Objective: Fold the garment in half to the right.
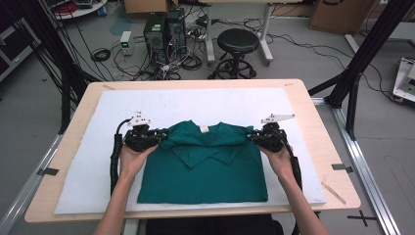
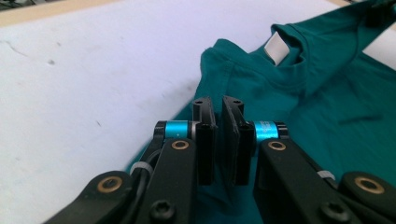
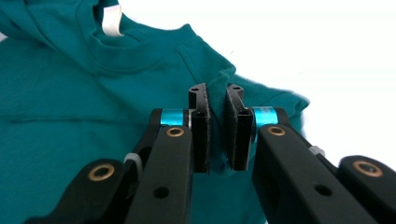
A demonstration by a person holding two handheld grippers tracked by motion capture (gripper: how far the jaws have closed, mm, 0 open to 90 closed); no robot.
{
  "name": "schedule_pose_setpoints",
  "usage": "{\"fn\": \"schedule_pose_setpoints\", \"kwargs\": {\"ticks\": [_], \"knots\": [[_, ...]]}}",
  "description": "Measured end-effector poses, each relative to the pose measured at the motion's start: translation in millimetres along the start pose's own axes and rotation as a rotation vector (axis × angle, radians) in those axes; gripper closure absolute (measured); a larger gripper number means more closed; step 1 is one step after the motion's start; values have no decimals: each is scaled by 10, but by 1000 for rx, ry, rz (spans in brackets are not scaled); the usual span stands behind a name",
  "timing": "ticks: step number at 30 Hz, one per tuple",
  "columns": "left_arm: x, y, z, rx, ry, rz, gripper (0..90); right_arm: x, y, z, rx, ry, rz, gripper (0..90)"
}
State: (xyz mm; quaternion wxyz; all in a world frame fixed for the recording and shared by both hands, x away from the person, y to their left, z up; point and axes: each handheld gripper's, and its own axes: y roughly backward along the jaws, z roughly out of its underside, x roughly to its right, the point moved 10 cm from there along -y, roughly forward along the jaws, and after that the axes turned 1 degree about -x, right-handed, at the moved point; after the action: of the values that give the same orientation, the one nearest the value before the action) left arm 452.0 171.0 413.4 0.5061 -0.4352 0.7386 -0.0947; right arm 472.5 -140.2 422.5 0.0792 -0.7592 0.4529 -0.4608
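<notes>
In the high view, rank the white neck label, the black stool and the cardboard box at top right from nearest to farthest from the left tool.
From the left tool:
1. White neck label, on the green shirt, just right of the tool.
2. Black stool, on the floor beyond the table.
3. Cardboard box, far top right corner.

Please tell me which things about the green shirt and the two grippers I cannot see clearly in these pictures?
- High view: both jaw tips are too small; the left gripper and right gripper merge into the green shirt.
- Left gripper view: the fabric between the jaws is dark and hidden by the pads.
- The white neck label is too blurred to read.
</notes>
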Motion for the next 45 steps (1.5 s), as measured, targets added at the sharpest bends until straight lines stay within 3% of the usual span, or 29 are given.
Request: {"fn": "schedule_pose_setpoints", "kwargs": {"ticks": [6, 11, 21, 25, 32, 34, 35, 40, 45], "knots": [[162, 130, 128, 11, -22, 27, 835, -127, 71, 181, -1, 26, -22, 835], [234, 237, 249, 25, -2, 54, 833, -246, 137, 362, -12, 37, -54, 834], [415, 370, 472, 7, -11, 85, 834, -328, 245, 644, -25, 7, -108, 834], [470, 430, 530, 9, -2, 96, 834, -417, 300, 719, -38, 28, -119, 834], [546, 467, 678, -35, 9, 118, 834, -484, 367, 840, -53, 35, -127, 833], [549, 452, 727, -48, 14, 124, 829, -481, 357, 889, -61, 33, -125, 802], [541, 446, 737, -51, 17, 127, 812, -473, 348, 910, -69, 24, -119, 740], [483, 456, 572, -12, 59, 133, 602, -483, 334, 816, -53, -1, -128, 544], [496, 379, 303, 22, 63, 146, 544, -510, 232, 562, -40, -3, -166, 469]]}}
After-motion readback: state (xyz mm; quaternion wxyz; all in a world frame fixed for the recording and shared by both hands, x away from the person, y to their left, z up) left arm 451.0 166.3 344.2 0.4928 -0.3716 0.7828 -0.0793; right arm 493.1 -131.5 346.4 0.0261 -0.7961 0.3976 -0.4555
